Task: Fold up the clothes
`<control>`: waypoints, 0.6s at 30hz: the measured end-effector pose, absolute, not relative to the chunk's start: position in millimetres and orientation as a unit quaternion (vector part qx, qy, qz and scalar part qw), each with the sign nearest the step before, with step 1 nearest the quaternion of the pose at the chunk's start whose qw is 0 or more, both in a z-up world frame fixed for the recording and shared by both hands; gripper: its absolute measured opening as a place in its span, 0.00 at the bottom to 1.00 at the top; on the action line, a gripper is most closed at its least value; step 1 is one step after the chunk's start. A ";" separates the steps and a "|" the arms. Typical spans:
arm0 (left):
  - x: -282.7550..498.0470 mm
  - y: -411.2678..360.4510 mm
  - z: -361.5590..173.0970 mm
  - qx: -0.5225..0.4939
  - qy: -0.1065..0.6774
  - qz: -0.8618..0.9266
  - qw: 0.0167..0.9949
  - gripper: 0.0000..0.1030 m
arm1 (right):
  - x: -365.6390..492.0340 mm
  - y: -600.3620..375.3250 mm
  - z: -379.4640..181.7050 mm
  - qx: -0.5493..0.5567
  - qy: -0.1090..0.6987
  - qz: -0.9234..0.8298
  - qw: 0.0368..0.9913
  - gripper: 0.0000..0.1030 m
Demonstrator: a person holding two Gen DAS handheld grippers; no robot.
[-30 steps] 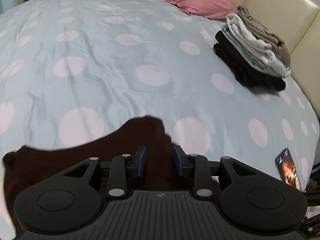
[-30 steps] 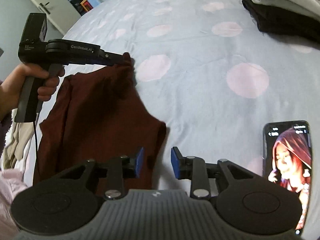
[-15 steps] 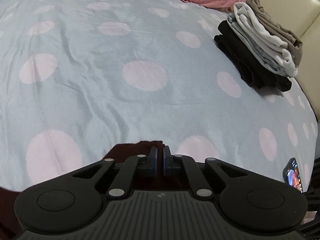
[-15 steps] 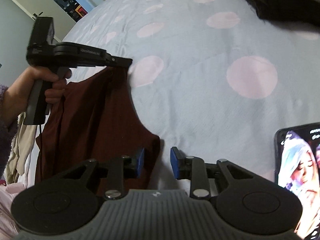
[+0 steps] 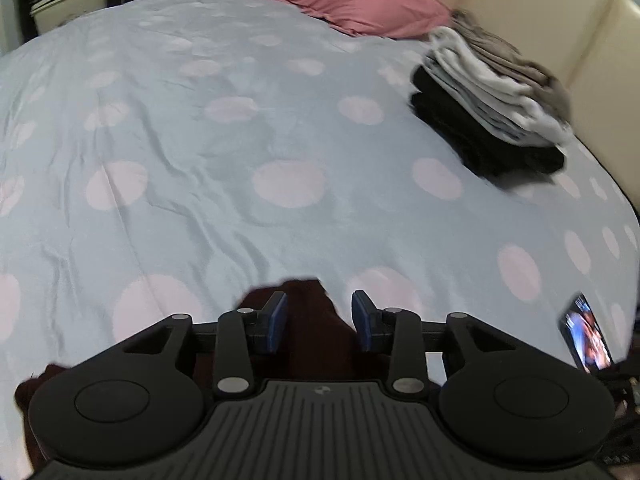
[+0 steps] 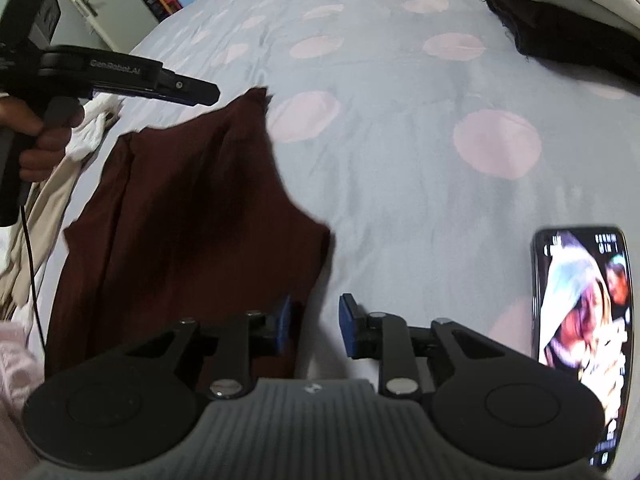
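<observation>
A dark maroon garment [image 6: 188,208] lies spread on the dotted bedsheet [image 6: 400,128]; its far corner also shows in the left wrist view [image 5: 308,312]. My left gripper [image 5: 319,318] is open, hovering just above that corner, and shows from the side in the right wrist view [image 6: 208,94]. My right gripper [image 6: 313,326] is open and empty at the garment's near right edge, its left finger over the cloth.
A stack of folded clothes [image 5: 492,108] sits at the far right by the cream headboard [image 5: 560,12], with a pink pillow [image 5: 352,0] behind. A lit phone [image 6: 584,320] lies on the sheet right of my right gripper. Unfolded pale clothes [image 6: 52,184] are heaped at the left.
My left gripper was shut on the garment's corner half a second ago and has opened; the corner now lies on the sheet. The right gripper stayed open.
</observation>
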State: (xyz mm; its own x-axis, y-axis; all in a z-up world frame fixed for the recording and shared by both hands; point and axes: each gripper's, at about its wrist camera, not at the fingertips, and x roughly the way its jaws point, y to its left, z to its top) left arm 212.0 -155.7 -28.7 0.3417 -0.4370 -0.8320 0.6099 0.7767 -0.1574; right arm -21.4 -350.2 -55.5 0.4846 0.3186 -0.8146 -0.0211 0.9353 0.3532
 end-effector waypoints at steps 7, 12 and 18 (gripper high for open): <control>151.3 -182.9 -11.6 0.134 0.481 -0.388 0.774 0.35 | -65.6 -352.5 -53.3 0.142 0.518 0.134 0.833 0.34; 112.0 -219.5 -10.9 0.227 0.450 -0.459 0.732 0.36 | -94.7 -362.3 -52.9 0.174 0.543 0.150 0.807 0.35; 95.0 -257.3 -29.3 0.259 0.487 -0.459 0.696 0.40 | -124.8 -357.2 -63.0 0.191 0.573 0.160 0.781 0.35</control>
